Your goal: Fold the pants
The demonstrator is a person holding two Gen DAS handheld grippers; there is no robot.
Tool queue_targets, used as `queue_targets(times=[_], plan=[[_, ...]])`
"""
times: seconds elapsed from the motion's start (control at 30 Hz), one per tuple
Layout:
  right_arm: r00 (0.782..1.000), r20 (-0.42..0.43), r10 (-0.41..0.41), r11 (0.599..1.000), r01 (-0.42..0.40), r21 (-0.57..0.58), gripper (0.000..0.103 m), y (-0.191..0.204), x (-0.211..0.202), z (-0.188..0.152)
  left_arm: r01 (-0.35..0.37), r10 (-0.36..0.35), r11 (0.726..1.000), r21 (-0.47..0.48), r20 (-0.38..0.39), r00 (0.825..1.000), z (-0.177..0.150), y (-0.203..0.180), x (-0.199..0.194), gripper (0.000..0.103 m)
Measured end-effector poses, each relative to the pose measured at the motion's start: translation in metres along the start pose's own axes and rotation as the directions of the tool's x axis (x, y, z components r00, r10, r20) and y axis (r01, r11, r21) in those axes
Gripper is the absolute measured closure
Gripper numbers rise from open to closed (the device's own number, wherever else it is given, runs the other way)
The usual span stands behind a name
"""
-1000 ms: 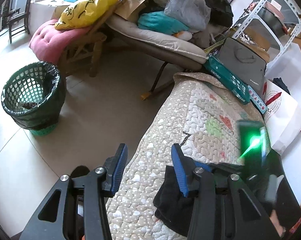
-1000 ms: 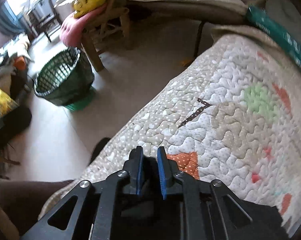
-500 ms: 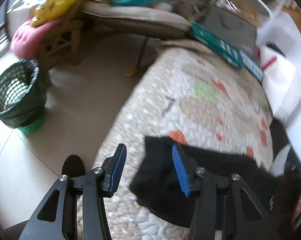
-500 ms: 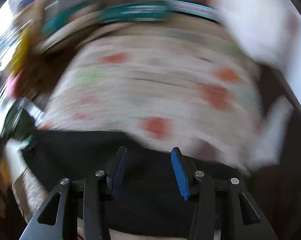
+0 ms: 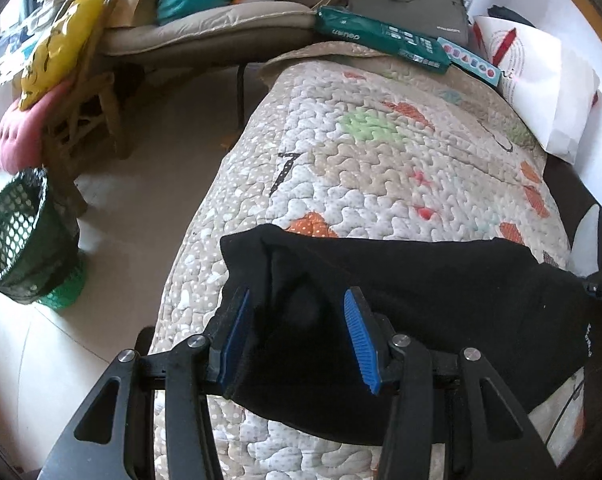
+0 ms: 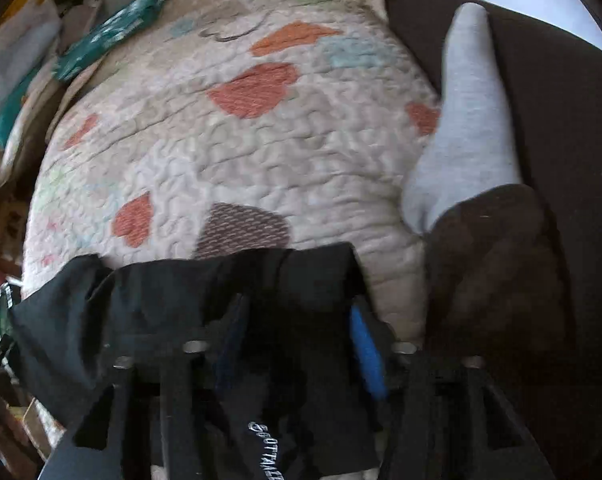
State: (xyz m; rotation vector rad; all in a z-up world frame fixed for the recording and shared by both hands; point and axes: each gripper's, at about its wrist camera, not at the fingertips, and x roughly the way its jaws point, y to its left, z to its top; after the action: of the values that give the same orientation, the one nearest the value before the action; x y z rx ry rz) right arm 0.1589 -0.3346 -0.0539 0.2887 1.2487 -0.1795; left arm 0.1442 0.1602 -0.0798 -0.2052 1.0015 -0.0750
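Between the spread, empty fingers of the left gripper (image 5: 297, 340), black pants (image 5: 413, 300) lie bunched across the quilt (image 5: 373, 152), toward 6 o'clock. The right gripper (image 6: 297, 344) likewise stands apart over cloth. Step, by judgement: choosing grasp points; next, each should close on an edge. Blur and dark fabric hide waistband and legs.

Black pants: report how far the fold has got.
Done: the black pants lie as a compact band across the near end of the quilt, apparently already doubled over. In hand: the left gripper and the right gripper are both open over opposite ends of the band, jaws straddling the cloth, nothing clamped. Left: probably one more fold, end over end, then smoothing.
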Motion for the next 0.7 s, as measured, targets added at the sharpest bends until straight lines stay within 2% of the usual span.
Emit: queue_targets(times=[0.03, 0.13, 0.3, 0.33, 0.37, 0.43, 0.47, 0.53, 0.57, 0.7], plan=[[1.0, 0.014, -0.014, 1.0, 0.015, -0.021, 0.091, 0.004, -0.005, 0.0, 0.003, -0.003, 1.0, -0.014, -0.007, 1.0, 0.0, 0.002, 0.002, 0.056], [0.992, 0.059, -0.116, 0.993, 0.118, -0.028, 0.093, 0.0, -0.013, 0.005, 0.017, -0.018, 0.999, -0.051, -0.028, 0.999, 0.0, 0.007, 0.007, 0.056], [0.97, 0.094, -0.222, 0.975, 0.22, 0.032, 0.096, -0.019, -0.018, 0.019, -0.003, 0.0, 0.998, -0.061, -0.038, 0.999, -0.002, 0.01, 0.01, 0.056], [0.948, 0.111, -0.297, 0.955, 0.296, 0.028, 0.102, -0.02, -0.017, 0.022, -0.005, 0.003, 0.998, -0.064, -0.038, 0.999, -0.002, 0.01, 0.01, 0.056], [0.913, 0.136, -0.386, 0.922, 0.387, 0.019, 0.102, -0.022, -0.019, 0.025, -0.003, 0.0, 0.998, -0.068, -0.04, 0.999, -0.002, 0.011, 0.01, 0.056], [0.877, 0.147, -0.458, 0.888, 0.458, 0.033, 0.102, -0.032, -0.021, 0.031, 0.0, -0.004, 0.997, -0.072, -0.045, 0.999, -0.002, 0.012, 0.011, 0.056], [0.869, 0.15, -0.472, 0.881, 0.472, 0.039, 0.101, -0.037, -0.024, 0.033, -0.002, -0.001, 0.997, -0.072, -0.046, 0.999, -0.002, 0.012, 0.011, 0.056], [0.88, 0.15, -0.451, 0.892, 0.447, 0.066, 0.1, -0.044, -0.032, 0.035, -0.008, 0.005, 0.997, -0.07, -0.04, 0.999, -0.002, 0.011, 0.011, 0.056], [0.893, 0.159, -0.422, 0.907, 0.414, 0.081, 0.099, -0.042, -0.039, 0.033, -0.009, 0.006, 0.998, -0.068, -0.036, 0.999, -0.002, 0.01, 0.01, 0.056], [0.954, 0.195, -0.227, 0.974, 0.222, 0.048, 0.098, -0.008, -0.052, 0.019, -0.015, 0.015, 0.999, -0.05, -0.005, 1.0, -0.002, 0.005, 0.004, 0.056]])
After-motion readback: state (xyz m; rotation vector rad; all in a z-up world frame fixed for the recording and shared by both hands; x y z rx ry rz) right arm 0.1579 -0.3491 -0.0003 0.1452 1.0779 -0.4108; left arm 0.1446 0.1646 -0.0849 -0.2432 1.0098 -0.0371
